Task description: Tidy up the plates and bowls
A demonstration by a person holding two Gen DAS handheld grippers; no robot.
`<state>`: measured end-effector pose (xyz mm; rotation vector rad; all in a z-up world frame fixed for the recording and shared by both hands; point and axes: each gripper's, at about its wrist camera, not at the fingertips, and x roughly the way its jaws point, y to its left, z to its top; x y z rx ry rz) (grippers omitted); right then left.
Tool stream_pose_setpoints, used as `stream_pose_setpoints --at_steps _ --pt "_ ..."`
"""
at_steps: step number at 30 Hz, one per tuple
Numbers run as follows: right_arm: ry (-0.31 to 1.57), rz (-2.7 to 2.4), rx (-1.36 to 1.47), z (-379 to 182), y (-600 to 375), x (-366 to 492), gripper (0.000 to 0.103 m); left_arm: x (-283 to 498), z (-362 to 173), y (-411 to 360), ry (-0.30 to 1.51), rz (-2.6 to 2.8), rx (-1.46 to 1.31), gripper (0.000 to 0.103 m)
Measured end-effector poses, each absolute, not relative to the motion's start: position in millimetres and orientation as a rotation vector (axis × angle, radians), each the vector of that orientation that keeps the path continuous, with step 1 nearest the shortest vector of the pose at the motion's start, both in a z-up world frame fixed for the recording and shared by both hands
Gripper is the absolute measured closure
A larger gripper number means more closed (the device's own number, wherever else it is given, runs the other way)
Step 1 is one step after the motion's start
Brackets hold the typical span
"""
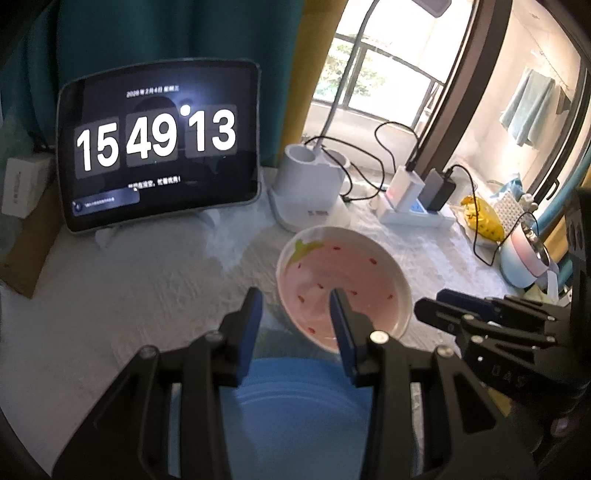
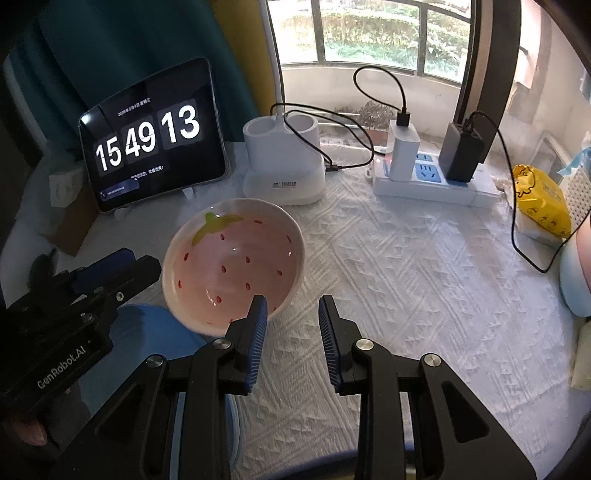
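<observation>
The strawberry bowl point(image 2: 234, 264) is seen at eleven o'clock of the right gripper point(image 2: 291, 325), beside the blue plate point(image 1: 295, 402) under the left gripper point(image 1: 295, 317); both jaws are spread, empty; a one-sided rim pinch could tip the bowl.

Daylight floods in from the window point(image 2: 373, 33), overexposed in the left view; fisheye bends dark corners; left view slightly blurred.
</observation>
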<state>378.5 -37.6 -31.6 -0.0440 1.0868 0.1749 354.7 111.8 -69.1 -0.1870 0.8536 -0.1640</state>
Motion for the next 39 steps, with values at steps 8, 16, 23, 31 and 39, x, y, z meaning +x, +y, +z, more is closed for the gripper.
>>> stream_pose_setpoints --at_steps 8,16,23,31,39 --pt "1.151 0.155 0.043 -48.7 -40.3 397.1 0.073 370.0 -85.5 107.5 0.910 -0.171 -0.200 0.063" --pt "1.220 0.149 0.146 -66.4 -46.2 409.0 0.072 382.6 -103.5 102.7 1.002 -0.175 -0.201 0.063" --pt "1.254 0.186 0.128 -75.4 -39.9 410.9 0.073 385.7 -111.7 99.1 1.031 -0.163 -0.195 0.063" --pt "1.273 0.209 0.107 -83.6 -34.8 412.1 0.079 390.2 -121.0 97.6 1.038 -0.167 -0.222 0.065" --pt "1.257 0.209 0.085 -82.2 -33.6 410.0 0.081 387.5 -118.3 91.0 1.012 -0.182 -0.193 0.077"
